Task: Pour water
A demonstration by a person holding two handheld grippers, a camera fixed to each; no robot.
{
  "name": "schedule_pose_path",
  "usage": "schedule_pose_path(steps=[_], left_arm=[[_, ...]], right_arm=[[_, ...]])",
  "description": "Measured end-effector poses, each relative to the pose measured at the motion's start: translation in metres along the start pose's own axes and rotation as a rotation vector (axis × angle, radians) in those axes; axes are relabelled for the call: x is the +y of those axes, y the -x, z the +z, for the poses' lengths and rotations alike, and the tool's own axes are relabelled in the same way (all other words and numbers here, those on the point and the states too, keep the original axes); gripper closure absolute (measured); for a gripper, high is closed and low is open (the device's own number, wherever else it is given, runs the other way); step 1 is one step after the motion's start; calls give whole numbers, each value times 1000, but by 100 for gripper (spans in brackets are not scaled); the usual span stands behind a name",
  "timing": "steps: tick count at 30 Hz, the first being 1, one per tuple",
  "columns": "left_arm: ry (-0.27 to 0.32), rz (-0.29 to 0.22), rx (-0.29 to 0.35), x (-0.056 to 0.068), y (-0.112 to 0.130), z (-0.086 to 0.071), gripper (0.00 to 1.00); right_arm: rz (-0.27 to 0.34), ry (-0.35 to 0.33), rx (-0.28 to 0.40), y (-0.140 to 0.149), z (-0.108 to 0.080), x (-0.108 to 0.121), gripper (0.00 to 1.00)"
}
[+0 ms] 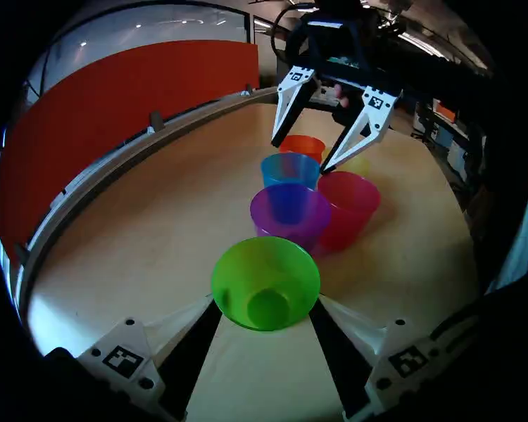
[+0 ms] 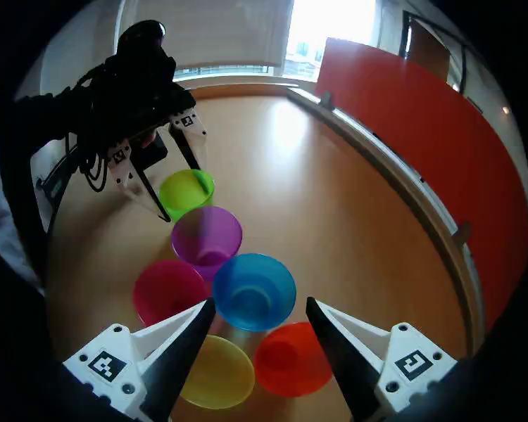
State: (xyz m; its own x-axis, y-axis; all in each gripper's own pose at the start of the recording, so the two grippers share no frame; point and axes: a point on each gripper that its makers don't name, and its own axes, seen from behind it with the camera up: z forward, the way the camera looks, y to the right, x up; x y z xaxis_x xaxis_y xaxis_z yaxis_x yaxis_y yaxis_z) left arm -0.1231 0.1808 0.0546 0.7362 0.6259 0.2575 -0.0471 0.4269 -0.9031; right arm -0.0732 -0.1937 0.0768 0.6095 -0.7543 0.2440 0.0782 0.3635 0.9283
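Observation:
My left gripper (image 1: pixel 264 306) is shut on a green cup (image 1: pixel 264 281), one finger pressing each side; I look down into it. Ahead stand a purple cup (image 1: pixel 290 211), a blue cup (image 1: pixel 290 171), a pink cup (image 1: pixel 348 200), an orange cup (image 1: pixel 303 145) and a yellow cup (image 1: pixel 357 165), packed close together. My right gripper (image 2: pixel 259 302) is open, its tips on either side of the blue cup (image 2: pixel 253 292). From the left gripper view, the right gripper (image 1: pixel 299 158) hangs over the blue and orange cups. Whether any cup holds water I cannot tell.
The cups stand on a wooden table (image 1: pixel 158 225) with a raised rail and a red partition (image 1: pixel 123 91) along one side. The right gripper view has the left gripper (image 2: pixel 188 200) with the green cup (image 2: pixel 185 191) beyond the purple cup (image 2: pixel 206 238). Bare tabletop (image 2: pixel 299 183) lies toward the partition.

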Motion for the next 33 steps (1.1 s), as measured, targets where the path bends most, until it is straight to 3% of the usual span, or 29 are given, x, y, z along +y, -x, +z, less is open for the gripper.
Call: schedule_pose_path(steps=[33], left_arm=[[-13, 4, 20, -1, 3, -1, 19]], right_arm=[[-3, -14, -22, -3, 10, -4, 1]])
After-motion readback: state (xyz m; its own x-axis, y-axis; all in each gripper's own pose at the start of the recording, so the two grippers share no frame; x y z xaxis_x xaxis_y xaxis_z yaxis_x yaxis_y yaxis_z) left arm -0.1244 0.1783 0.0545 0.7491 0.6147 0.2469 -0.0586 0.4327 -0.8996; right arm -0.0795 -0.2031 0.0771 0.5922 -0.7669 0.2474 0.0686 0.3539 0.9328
